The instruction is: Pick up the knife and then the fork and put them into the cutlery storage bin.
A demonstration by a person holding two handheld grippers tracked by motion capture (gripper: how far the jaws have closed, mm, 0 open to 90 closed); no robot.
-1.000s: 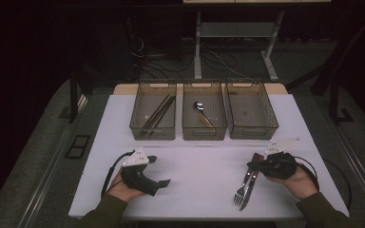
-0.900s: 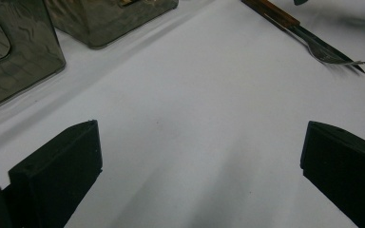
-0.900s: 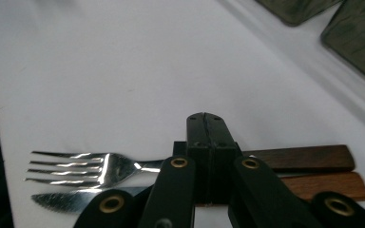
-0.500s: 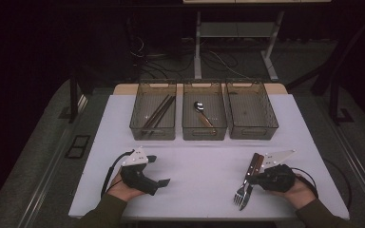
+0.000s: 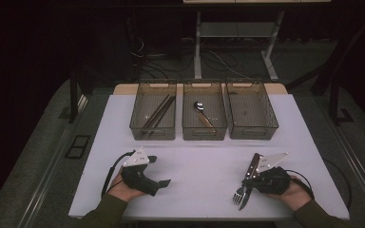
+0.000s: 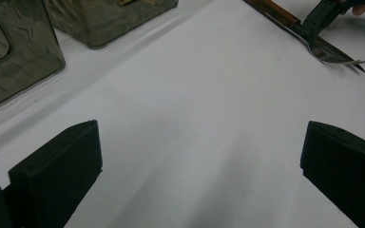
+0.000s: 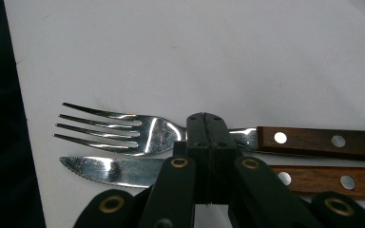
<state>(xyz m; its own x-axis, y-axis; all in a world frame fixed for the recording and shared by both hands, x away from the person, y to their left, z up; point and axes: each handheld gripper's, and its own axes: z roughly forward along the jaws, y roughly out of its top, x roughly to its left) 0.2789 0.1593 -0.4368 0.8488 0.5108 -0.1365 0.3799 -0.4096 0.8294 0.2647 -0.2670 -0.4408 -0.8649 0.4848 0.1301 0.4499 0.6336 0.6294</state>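
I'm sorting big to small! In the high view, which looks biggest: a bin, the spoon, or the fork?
1. A bin; all three bins look alike.
2. Fork, partly hidden under the right tool, so unsure.
3. Spoon, similar length.

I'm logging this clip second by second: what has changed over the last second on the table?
The right gripper slid back toward the table's near edge and now sits shut over the wooden-handled steel fork and knife; whether it grips either, I cannot tell. The left gripper stayed put, open. The three clear bins, wooden chopsticks and spoon are unchanged.
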